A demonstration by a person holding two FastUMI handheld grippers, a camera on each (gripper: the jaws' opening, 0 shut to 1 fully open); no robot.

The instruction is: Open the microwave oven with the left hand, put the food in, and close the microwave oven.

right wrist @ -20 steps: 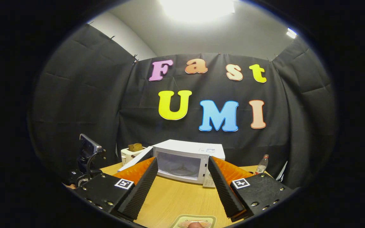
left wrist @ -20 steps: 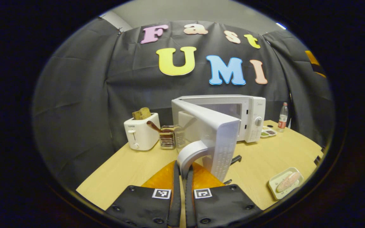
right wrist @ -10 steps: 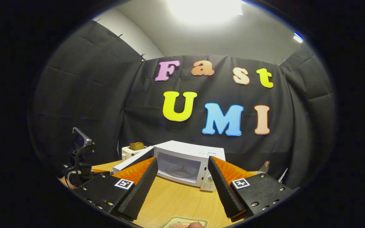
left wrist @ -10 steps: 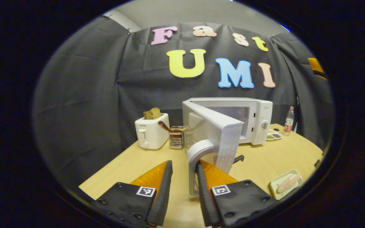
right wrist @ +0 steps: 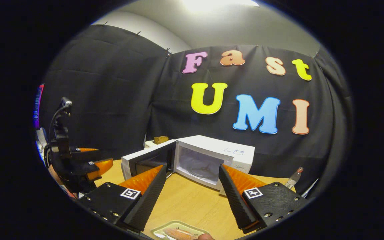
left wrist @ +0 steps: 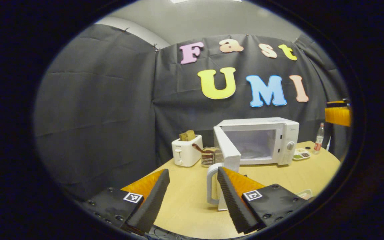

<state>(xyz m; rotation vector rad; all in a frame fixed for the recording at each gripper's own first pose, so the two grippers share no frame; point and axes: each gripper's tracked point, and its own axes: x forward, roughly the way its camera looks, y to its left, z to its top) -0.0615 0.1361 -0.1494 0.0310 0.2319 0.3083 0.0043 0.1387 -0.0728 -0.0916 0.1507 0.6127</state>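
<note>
The microwave oven (left wrist: 258, 141) stands toward the back edge of the worktop (left wrist: 192, 203) with its door (left wrist: 227, 150) swung wide, the cavity bare. The left tool (left wrist: 192, 196) is released, its fingers spread, with the door handle (left wrist: 211, 183) just ahead of them and nothing gripped. In the right gripper view the right tool (right wrist: 192, 196) hangs spread too, above the near edge of the worktop, where the food (right wrist: 178, 233) lies on a small tray (right wrist: 158, 230) (only partly in frame).

The step in hand, as I judge it, is picking up the food. To do it well, bring the right tool down over the tray so both fingers straddle it squarely, and close gently — the food looks soft and could squash or slip. Keep the tray level on the way across, and enter the cavity low and centred over the turntable (right wrist: 198, 170), clear of the door's edge. The left tool is best held off to the side, out of the path. A toaster (left wrist: 187, 155) and utensil rack (left wrist: 211, 156) stand beside the door — no obstacle.
</note>
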